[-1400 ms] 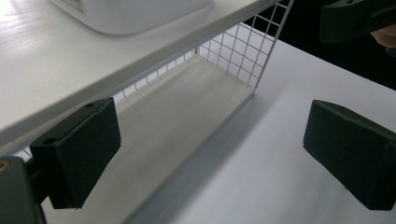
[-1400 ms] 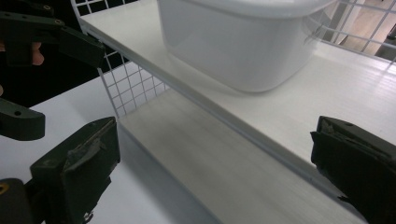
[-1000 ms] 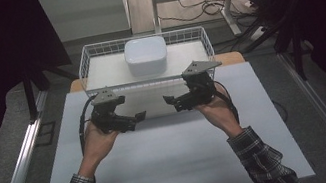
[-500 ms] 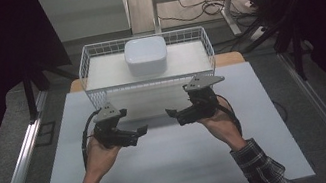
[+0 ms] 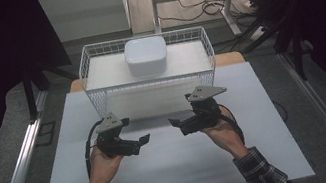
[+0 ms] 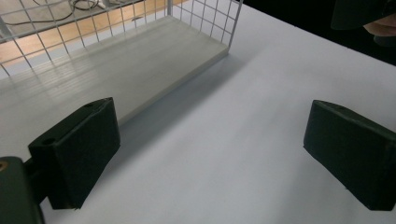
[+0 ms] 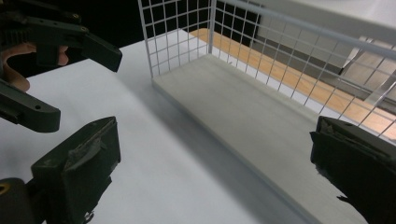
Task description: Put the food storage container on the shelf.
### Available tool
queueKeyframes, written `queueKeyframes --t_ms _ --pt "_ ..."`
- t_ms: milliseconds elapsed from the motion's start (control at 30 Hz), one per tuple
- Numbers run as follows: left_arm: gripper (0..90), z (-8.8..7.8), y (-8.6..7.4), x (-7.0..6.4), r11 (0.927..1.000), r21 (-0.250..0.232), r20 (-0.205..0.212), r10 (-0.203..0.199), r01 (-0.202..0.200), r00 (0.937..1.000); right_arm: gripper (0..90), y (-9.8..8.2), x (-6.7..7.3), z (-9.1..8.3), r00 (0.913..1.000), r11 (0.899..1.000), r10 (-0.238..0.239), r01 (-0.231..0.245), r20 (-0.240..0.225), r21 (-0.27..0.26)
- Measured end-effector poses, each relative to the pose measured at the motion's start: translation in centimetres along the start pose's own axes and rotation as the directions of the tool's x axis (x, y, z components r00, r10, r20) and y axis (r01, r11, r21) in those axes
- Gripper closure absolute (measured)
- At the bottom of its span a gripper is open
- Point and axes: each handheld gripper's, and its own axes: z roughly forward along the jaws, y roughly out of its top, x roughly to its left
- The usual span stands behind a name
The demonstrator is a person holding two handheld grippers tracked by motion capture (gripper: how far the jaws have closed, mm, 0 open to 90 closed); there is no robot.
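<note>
A white wire basket [image 5: 102, 101] stands at the back of the white table [image 5: 176, 175], with a pale board as its floor. A white square bowl [image 5: 146, 55] rests inside it at the rear middle. My left gripper [image 5: 136, 133] hovers over the table in front of the basket's left half, and its jaws point right. My right gripper [image 5: 179, 113] is opposite it, with its jaws pointing left. The left gripper [image 6: 215, 144] is open in its own view with bare table between the jaws. The right gripper [image 7: 215, 168] is likewise open and holds nothing.
The basket's corner and board [image 6: 140, 60] lie just ahead in the left gripper view. In the right gripper view the basket wall [image 7: 177, 37] is ahead, with the left gripper [image 7: 51, 42] to its left. Dark surroundings and cables lie beyond the table.
Both hands have drawn back from the basket toward the table's near side, the grippers staying open and facing each other.
</note>
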Motion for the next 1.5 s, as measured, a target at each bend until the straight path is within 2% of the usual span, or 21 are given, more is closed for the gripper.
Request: queueKeyframes --t_ms 267,433,733,1100,1300,1500 --pt "3.4 0.1 -1.3 -0.5 0.9999 0.014 -0.006 0.003 -0.003 1.0000 0.5 -1.5 0.4 -0.2 0.9999 0.999 0.010 -0.010 -0.010 0.031" --pt "3.4 -0.4 -2.1 -0.5 0.9999 0.008 -0.018 -0.013 0.013 0.9998 0.2 -2.2 0.5 -0.5 0.9999 0.999 0.012 -0.012 -0.007 0.037" --pt "2.8 -1.1 -4.0 -0.7 0.9991 0.035 -0.033 -0.023 0.024 0.9992 0.0 -3.7 0.6 -1.3 0.9998 0.999 0.020 -0.019 -0.005 0.049" --pt "2.8 -2.2 -5.4 -1.0 0.9992 0.034 -0.064 -0.018 0.020 0.9978 0.0 -4.9 1.2 -2.1 0.9997 0.997 -0.009 0.007 0.023 0.072" --pt "2.8 -2.7 -6.5 -1.2 0.9985 0.048 -0.090 -0.020 0.025 0.9958 0.0 -6.2 0.8 -2.9 0.9989 0.996 0.003 -0.007 0.046 0.094" --pt "2.7 -2.8 -7.5 -1.4 0.9969 0.072 -0.096 -0.024 0.031 0.9951 0.0 -7.5 0.6 -3.6 0.9979 0.994 0.012 -0.019 0.064 0.110"
